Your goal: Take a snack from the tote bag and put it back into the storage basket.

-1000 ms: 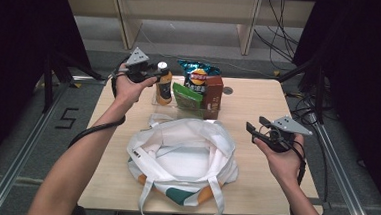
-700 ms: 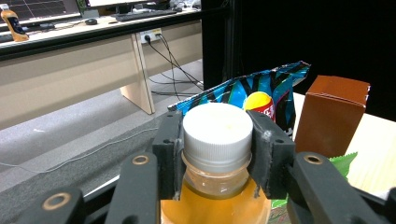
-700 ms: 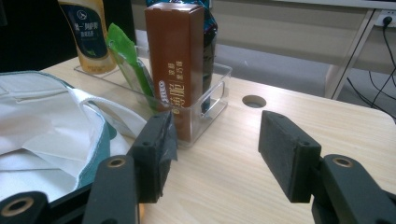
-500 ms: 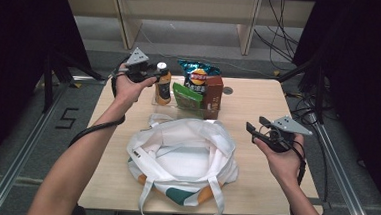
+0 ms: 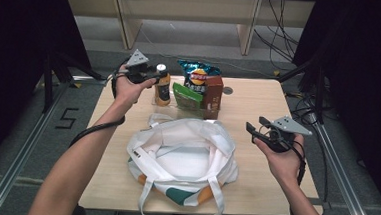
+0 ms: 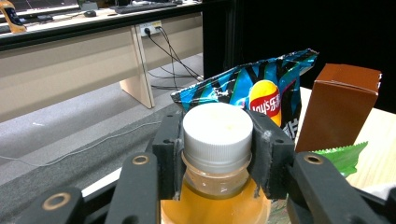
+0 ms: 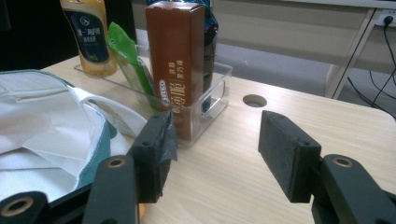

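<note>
A bottle of amber drink (image 5: 162,88) (image 6: 215,186) with a white cap (image 6: 217,131) stands at the left end of a clear bin (image 5: 213,110) (image 7: 214,100). My left gripper (image 5: 153,75) (image 6: 216,140) is shut on its neck and cap, one pad on each side. In the same bin stand a blue chip bag (image 5: 198,76) (image 6: 261,88), a green packet (image 5: 186,94) (image 7: 130,60) and a brown carton (image 5: 213,91) (image 7: 180,56). My right gripper (image 5: 253,131) (image 7: 215,156) hovers open over the table's right side, with nothing between its pads.
A white tote bag (image 5: 180,157) (image 7: 42,135) with green and orange trim lies open at the table's (image 5: 259,101) front centre. A round cable hole (image 7: 255,100) sits behind the bin. Cables trail over the floor beyond the far edge.
</note>
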A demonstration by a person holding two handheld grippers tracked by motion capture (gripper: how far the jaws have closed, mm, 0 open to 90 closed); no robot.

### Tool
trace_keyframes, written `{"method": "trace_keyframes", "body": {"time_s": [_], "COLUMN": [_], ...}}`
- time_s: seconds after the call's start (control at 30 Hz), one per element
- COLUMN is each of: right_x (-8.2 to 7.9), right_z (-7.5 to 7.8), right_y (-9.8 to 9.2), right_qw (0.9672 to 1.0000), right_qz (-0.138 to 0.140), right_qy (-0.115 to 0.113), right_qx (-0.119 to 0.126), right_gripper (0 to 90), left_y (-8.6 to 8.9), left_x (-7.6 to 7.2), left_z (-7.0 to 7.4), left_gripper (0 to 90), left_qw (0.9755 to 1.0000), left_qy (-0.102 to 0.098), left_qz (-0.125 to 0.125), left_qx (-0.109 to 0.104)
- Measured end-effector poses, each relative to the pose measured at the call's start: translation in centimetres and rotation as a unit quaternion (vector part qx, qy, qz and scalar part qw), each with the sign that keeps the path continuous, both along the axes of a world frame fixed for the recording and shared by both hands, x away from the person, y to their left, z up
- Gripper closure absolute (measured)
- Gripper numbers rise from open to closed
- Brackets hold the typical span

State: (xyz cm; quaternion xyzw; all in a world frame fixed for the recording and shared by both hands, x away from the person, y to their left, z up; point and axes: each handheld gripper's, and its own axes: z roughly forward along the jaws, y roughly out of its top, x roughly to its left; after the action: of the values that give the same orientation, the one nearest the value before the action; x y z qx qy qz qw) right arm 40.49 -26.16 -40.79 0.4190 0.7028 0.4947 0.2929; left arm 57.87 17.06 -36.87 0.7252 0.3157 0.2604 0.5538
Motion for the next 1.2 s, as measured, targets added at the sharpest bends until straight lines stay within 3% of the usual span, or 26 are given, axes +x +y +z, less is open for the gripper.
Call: {"method": "trace_keyframes", "body": {"time_s": [0.2, 0.23, 0.37, 0.43, 0.57, 0.73, 1.2], "right_x": [0.1, 0.0, 0.0, 0.1, -0.2, 0.1, 0.0], "right_z": [-0.1, 0.0, 0.0, -0.1, 0.0, -0.1, -0.2], "right_y": [0.1, 0.0, 0.0, 0.1, 0.3, 0.1, 0.1], "right_qw": [0.9999, 1.0000, 1.0000, 0.9999, 0.9998, 1.0000, 1.0000], "right_qz": [-0.005, -0.001, 0.000, -0.006, -0.008, 0.001, -0.002], "right_qy": [-0.009, 0.001, 0.000, -0.010, 0.011, -0.004, -0.001], "right_qx": [0.003, -0.001, 0.000, 0.003, 0.012, 0.002, 0.002], "right_gripper": [45.3, 45.4, 45.4, 45.3, 45.4, 45.4, 45.3], "left_y": [0.1, 0.2, 0.2, 0.1, 0.2, 0.3, 0.6], "left_x": [0.1, 0.1, 0.1, 0.1, 0.1, 0.2, 0.3], "left_z": [-0.2, -0.2, -0.3, -0.4, -0.5, -0.7, -1.3], "left_gripper": [58.6, 58.7, 58.7, 58.6, 58.6, 58.7, 58.6], "left_qw": [1.0000, 1.0000, 1.0000, 1.0000, 1.0000, 1.0000, 0.9999], "left_qy": [0.001, 0.002, 0.002, 0.004, 0.006, 0.007, 0.015], "left_qz": [0.000, 0.001, -0.001, 0.000, 0.001, 0.000, -0.001], "left_qx": [0.001, 0.001, 0.003, 0.001, 0.002, 0.004, 0.005]}}
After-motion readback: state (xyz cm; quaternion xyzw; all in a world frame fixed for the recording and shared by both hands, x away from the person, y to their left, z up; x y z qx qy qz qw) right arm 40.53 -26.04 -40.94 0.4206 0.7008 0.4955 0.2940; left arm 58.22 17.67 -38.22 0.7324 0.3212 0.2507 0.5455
